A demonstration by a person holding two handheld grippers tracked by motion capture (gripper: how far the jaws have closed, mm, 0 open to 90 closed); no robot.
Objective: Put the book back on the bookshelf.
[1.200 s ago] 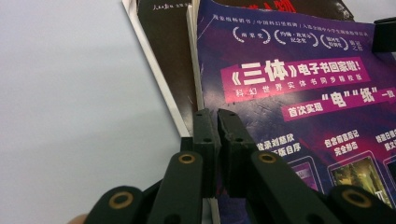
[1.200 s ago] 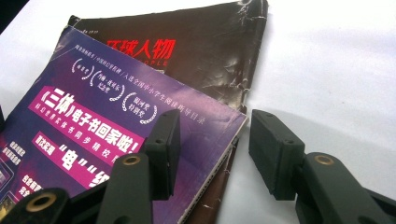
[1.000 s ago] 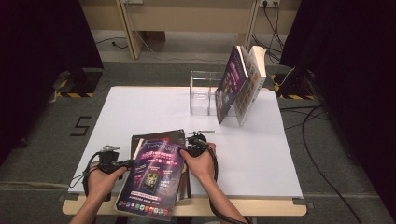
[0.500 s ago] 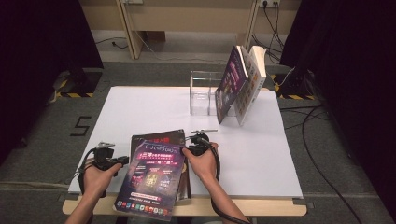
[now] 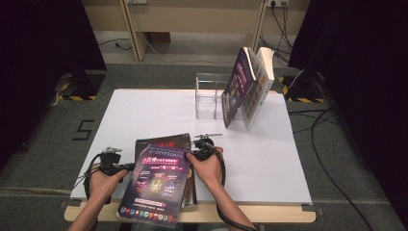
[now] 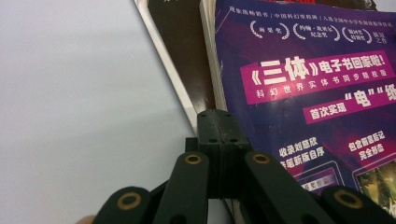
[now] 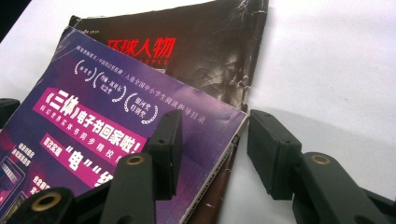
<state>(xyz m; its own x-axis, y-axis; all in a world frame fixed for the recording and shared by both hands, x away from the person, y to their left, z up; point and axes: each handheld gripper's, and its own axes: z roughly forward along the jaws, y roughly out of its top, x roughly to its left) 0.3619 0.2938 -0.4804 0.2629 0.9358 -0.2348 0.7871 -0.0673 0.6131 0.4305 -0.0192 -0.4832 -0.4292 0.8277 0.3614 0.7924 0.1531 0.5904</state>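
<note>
A purple paperback (image 5: 156,185) lies askew on a dark magazine (image 5: 161,142) at the table's front, and its lower corner hangs over the edge. My left gripper (image 5: 126,167) sits at the book's left edge (image 6: 212,60); its jaws have just been closing and the pads (image 6: 219,140) now stand together. I cannot tell whether a page is caught between them. My right gripper (image 5: 198,146) is open and straddles the book's far right corner (image 7: 236,123). One pad (image 7: 166,140) rests over the cover, the other (image 7: 271,154) hangs over bare table.
A clear acrylic stand (image 5: 209,96) is at the back of the white table (image 5: 288,159), with two books (image 5: 248,86) leaning against its right side. The table's front edge (image 5: 269,211) is close beneath both forearms.
The purple book, blurred a second ago, now lies still. The left gripper drew slightly left, then came back to the book's edge. The right gripper kept its place.
</note>
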